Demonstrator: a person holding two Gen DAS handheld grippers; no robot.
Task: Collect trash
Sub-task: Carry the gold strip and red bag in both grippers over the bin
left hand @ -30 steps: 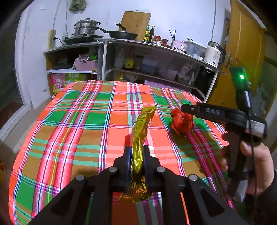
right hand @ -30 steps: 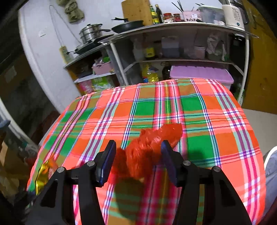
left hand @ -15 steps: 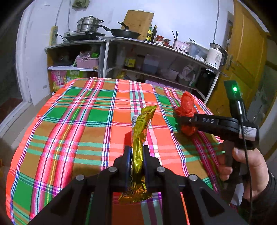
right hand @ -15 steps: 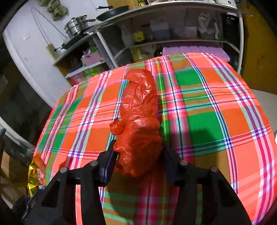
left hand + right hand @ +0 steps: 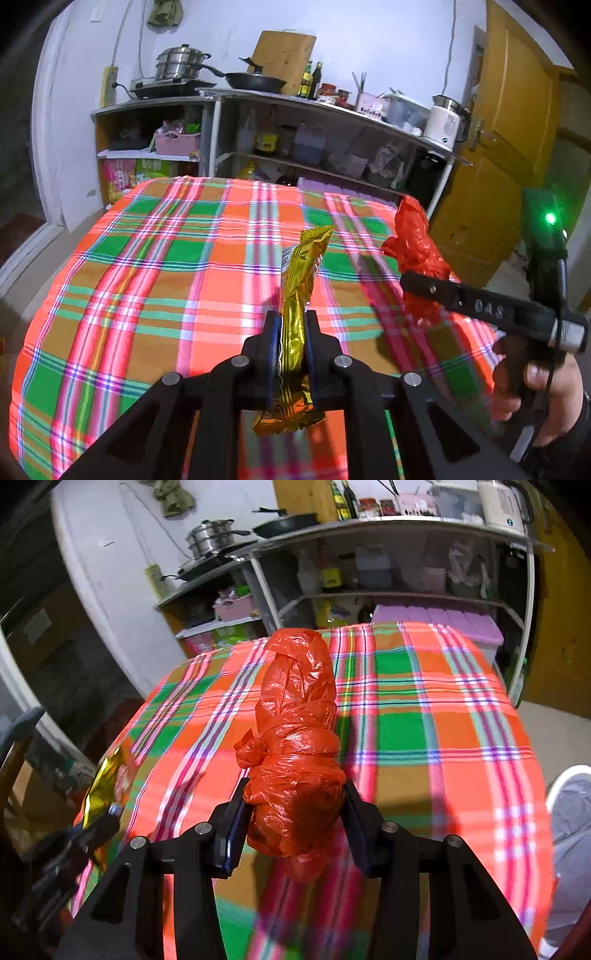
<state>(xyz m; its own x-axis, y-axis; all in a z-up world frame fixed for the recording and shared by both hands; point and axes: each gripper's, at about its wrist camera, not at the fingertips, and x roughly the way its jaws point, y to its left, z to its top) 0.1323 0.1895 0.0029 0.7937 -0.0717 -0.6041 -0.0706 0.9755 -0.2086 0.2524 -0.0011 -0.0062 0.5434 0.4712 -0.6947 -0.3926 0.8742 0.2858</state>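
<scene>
Item one, nearest: left gripper (image 5: 291, 345), fingers clamped flat on a gold foil wrapper (image 5: 295, 317), which stands upright between them, its crimped lower end hanging below the pads and its top leaning right. Grip unchanged from a second ago. Item two: right gripper (image 5: 293, 821), closed around a crumpled red plastic bag (image 5: 297, 738). A second ago the bag lay on the tablecloth between spread fingers; now it is squeezed at its bulging lower part and carried clear of the cloth, its twisted upper end pointing up and away. In the left view the same bag (image 5: 415, 254) shows raised off the table's right side, held by the person's right hand (image 5: 543, 395). Item three, below and beyond: plaid tablecloth (image 5: 155, 280), orange, green and pink, with no other loose litter visible in either view. Item four, farthest: metal shelving (image 5: 332, 110) along the wall, holding pots, a pan, bottles and a kettle. Assessment: both visible pieces of trash appear secured, one per tool; what likely remains is carrying them to a bin, which no view shows.
</scene>
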